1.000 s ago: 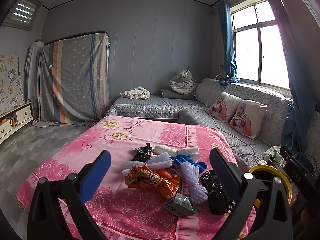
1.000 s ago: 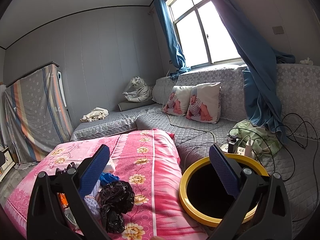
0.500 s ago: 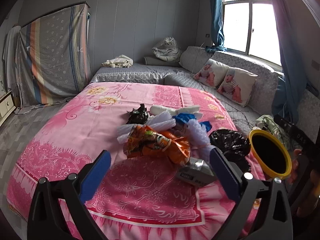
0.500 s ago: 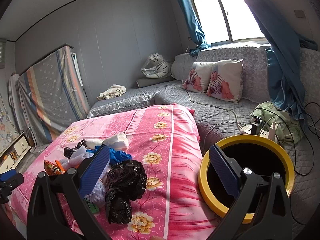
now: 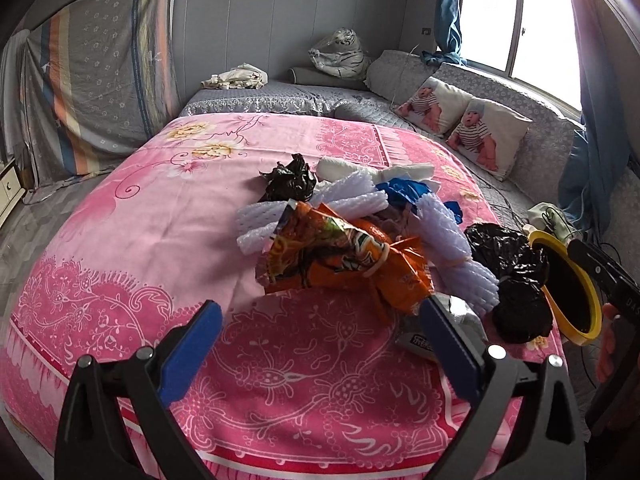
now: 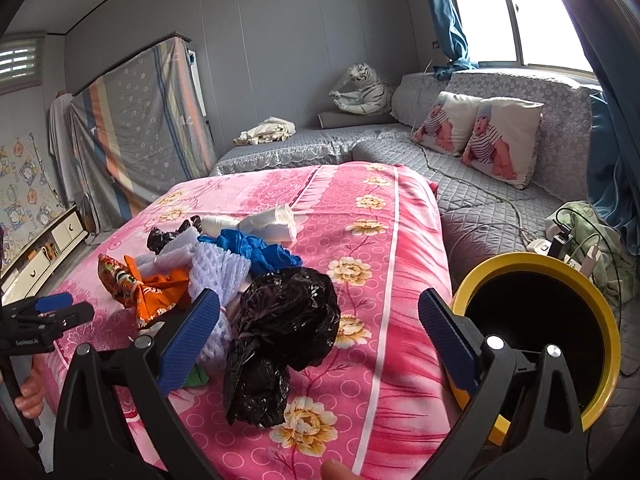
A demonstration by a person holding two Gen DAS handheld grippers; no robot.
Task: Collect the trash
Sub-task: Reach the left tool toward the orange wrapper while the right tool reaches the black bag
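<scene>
While the pink bed (image 5: 120, 240) carries the trash heap (image 5: 360, 232) near its right edge, the yellow-rimmed bin (image 6: 600, 320) stands just beside it; the left gripper (image 5: 320, 344) and right gripper (image 6: 320, 332) hover spread wide, empty.

Our right gripper (image 6: 319, 334) hangs wide open above the black bag (image 6: 280, 332), the yellow-rimmed bin (image 6: 600, 312) just beside the pink bed (image 6: 400, 240).
</scene>
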